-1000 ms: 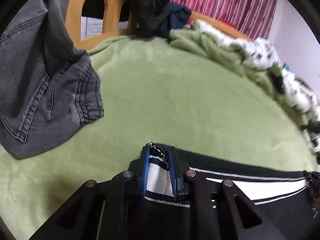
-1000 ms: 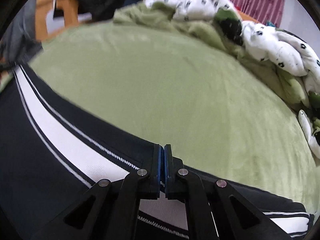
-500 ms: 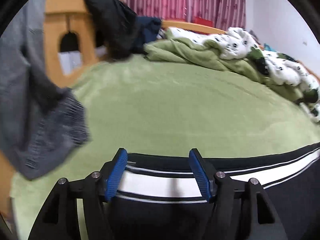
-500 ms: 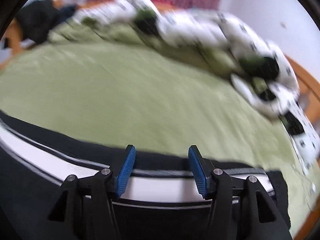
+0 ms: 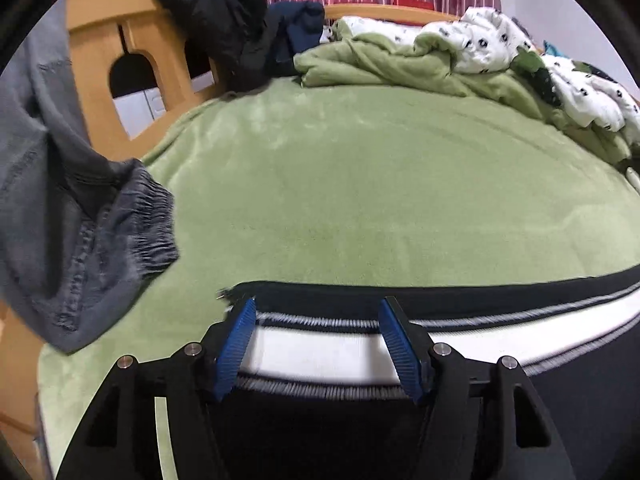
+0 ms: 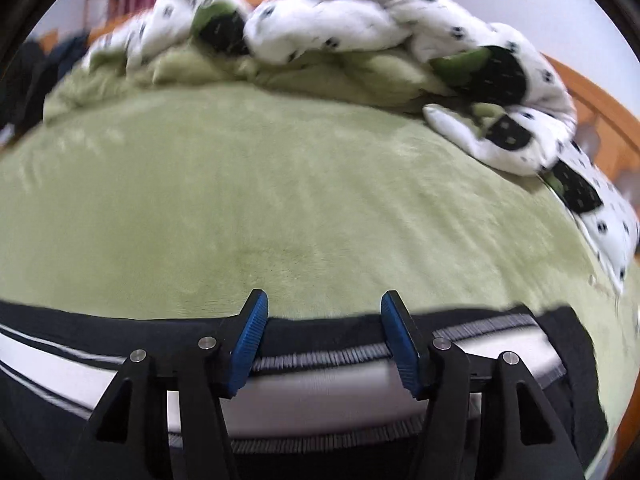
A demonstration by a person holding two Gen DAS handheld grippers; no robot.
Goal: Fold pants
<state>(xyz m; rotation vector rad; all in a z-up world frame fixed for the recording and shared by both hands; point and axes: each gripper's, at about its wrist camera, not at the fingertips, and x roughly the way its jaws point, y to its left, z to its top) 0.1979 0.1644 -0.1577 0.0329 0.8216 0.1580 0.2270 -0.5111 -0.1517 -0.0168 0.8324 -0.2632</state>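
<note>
Black pants with a white side stripe lie flat along the near edge of the green bed, in the left wrist view (image 5: 500,332) and the right wrist view (image 6: 328,396). My left gripper (image 5: 318,320) is open just above the stripe near one end of the pants, holding nothing. My right gripper (image 6: 324,316) is open above the stripe near the other end, holding nothing. The blue pads (image 5: 236,344) stand wide apart.
Grey jeans (image 5: 72,216) hang at the left over the wooden bed frame (image 5: 104,60). Dark clothes (image 5: 224,20) drape the frame. A crumpled white and green quilt lies along the far side (image 5: 500,52) and far right (image 6: 400,52). The green blanket (image 5: 360,184) covers the mattress.
Both grippers were shut on the pants one second ago. They have let go and opened, and the pants now lie flat on the bed.
</note>
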